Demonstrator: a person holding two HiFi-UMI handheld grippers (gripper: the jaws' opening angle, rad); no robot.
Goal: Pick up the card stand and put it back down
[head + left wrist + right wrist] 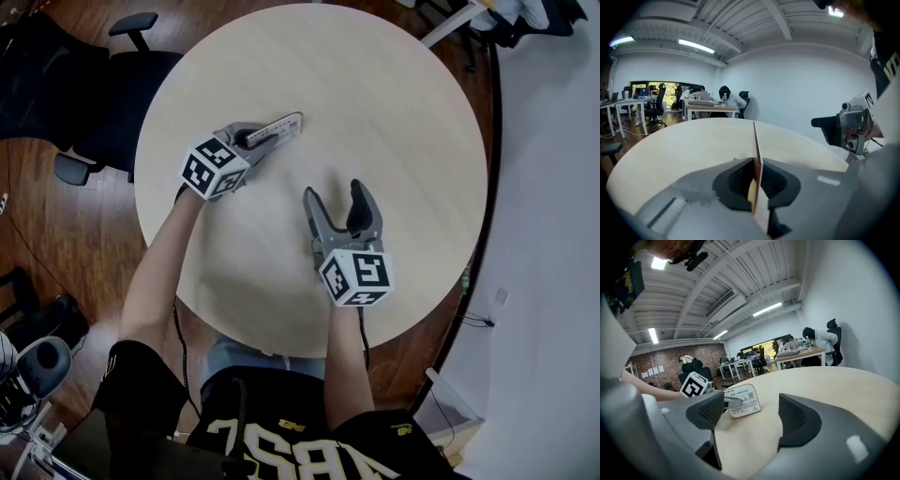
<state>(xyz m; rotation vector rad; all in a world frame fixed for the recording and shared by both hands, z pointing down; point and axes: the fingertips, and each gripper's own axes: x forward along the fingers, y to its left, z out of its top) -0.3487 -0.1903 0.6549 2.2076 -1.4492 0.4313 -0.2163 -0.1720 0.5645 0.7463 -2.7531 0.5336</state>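
The card stand (pixel 282 126) is a thin white printed card at the back left of the round beige table (pixel 394 112). My left gripper (pixel 255 140) is shut on its near end. In the left gripper view the card stand (pixel 755 150) shows edge-on, pinched between the dark pads of the left gripper (pixel 756 180). In the right gripper view the card stand (pixel 744 401) leans with its printed face toward me, and the left gripper (pixel 721 402) holds it from the left. My right gripper (pixel 335 196) stands open over bare table near the middle, apart from the card, with nothing between its fingers (pixel 752 411).
Dark office chairs (pixel 122 84) stand on the wooden floor left of the table. A white wall (pixel 553 234) runs along the right side. Far desks with seated people (pixel 726 99) show in the left gripper view. The table's near edge (pixel 262 347) is close to the person's body.
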